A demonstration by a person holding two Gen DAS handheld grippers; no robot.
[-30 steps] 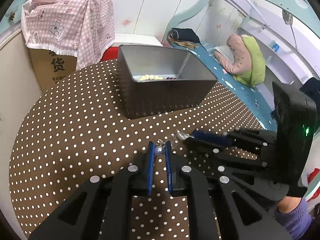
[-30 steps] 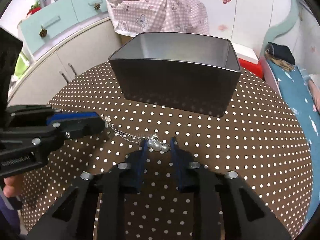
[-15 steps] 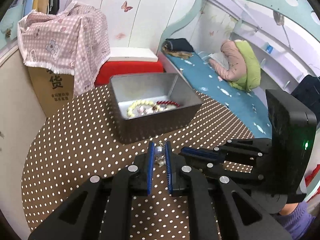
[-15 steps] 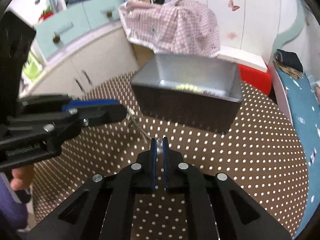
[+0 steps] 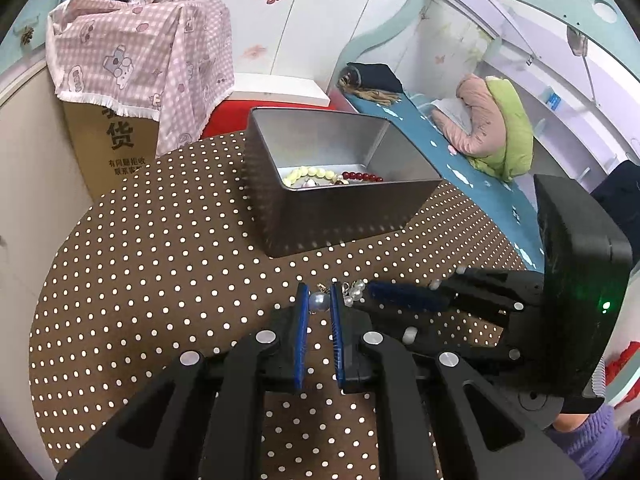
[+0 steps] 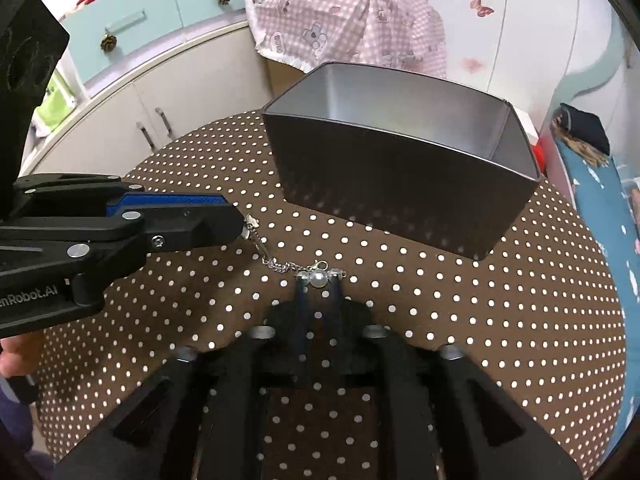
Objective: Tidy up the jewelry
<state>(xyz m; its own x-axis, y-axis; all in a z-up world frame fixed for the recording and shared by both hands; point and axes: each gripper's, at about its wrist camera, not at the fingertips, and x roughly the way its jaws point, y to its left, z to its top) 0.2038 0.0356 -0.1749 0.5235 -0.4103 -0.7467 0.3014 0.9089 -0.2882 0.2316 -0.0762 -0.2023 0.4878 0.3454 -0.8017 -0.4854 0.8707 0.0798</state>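
On polka-dot tabletop (image 5: 160, 264), before metal tin (image 5: 340, 216): pearl-and-chain bracelet (image 6: 296, 270). Left tool (image 5: 320, 304): narrow, clamped on one pearl at the chain's end. Right tool (image 6: 319, 292): opening, pearl cluster lying between its tips, whether pads touch cannot be told. Inside tin: yellow bead bracelet (image 5: 308, 174), red bead bracelet (image 5: 362, 177).
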